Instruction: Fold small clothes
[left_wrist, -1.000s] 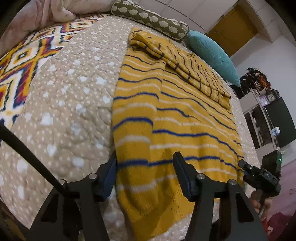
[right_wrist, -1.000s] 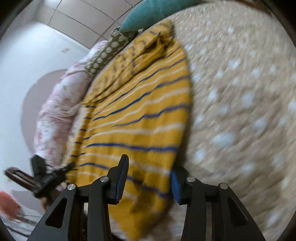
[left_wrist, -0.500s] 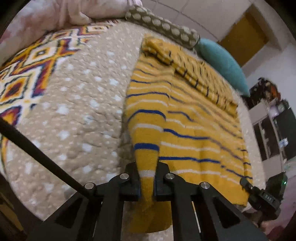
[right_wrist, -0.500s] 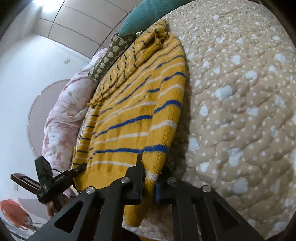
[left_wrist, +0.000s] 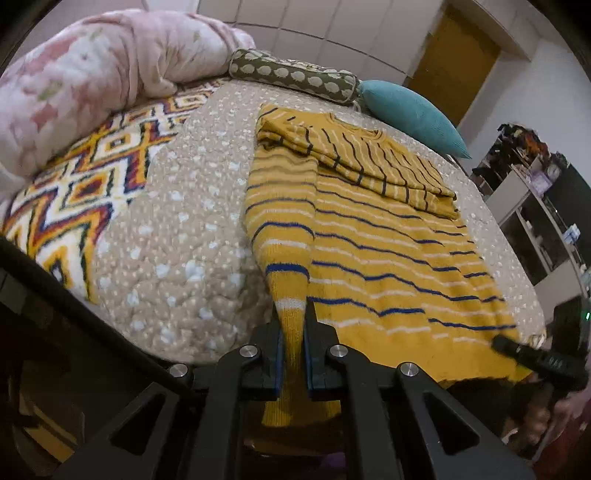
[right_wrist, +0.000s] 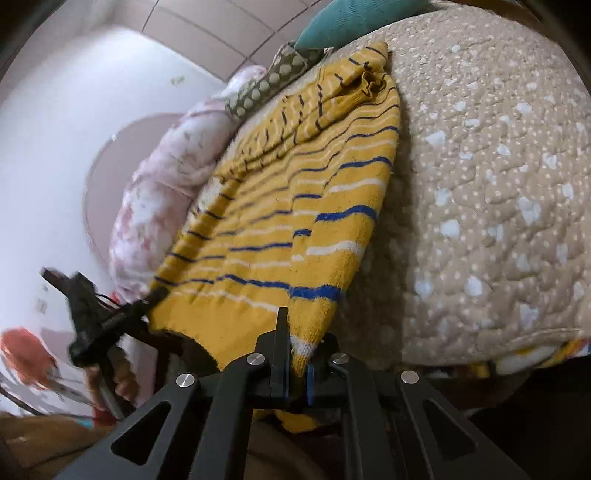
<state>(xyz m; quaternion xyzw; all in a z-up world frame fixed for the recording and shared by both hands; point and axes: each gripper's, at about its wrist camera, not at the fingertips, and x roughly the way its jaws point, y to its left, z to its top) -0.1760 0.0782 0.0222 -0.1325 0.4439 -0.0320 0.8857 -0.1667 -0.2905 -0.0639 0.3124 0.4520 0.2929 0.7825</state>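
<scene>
Hem gripped at the bed's near edge, ready to fold.
Left gripper and right gripper each pinch the sweater's bottom corners (sleeves already in); next, carry both toward the collar.

Left gripper jaws clamped on sweater hem corner; right gripper jaws likewise clamped.

I see a mustard-yellow sweater with blue and white stripes, on a beige quilt with white dots. Behind are a teal pillow, an olive spotted bolster and a pink flowered duvet.
</scene>
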